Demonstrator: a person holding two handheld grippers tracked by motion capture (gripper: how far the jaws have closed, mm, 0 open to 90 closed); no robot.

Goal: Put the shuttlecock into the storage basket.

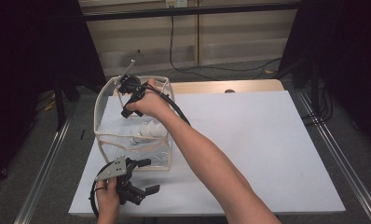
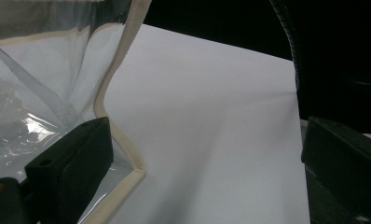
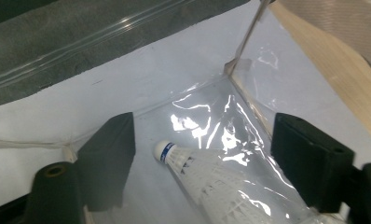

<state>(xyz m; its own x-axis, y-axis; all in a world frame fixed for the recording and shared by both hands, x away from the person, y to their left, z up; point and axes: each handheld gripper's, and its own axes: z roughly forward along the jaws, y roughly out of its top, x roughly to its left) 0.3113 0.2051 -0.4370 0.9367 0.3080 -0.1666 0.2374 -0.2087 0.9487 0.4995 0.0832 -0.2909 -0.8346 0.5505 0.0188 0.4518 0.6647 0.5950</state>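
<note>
A white shuttlecock (image 3: 207, 179) lies on the bottom of a clear plastic bag (image 1: 110, 140) that stands open on the white table (image 1: 267, 154). The right gripper (image 1: 127, 95) hangs over the bag's mouth with its jaws spread wide and nothing between them; it looks like it dropped the birdie in. The left gripper (image 1: 144, 176) sits by the bag's near corner, jaws spread, one on each side of the cream edge (image 2: 123, 154), likely to keep the bag from tipping.
</note>
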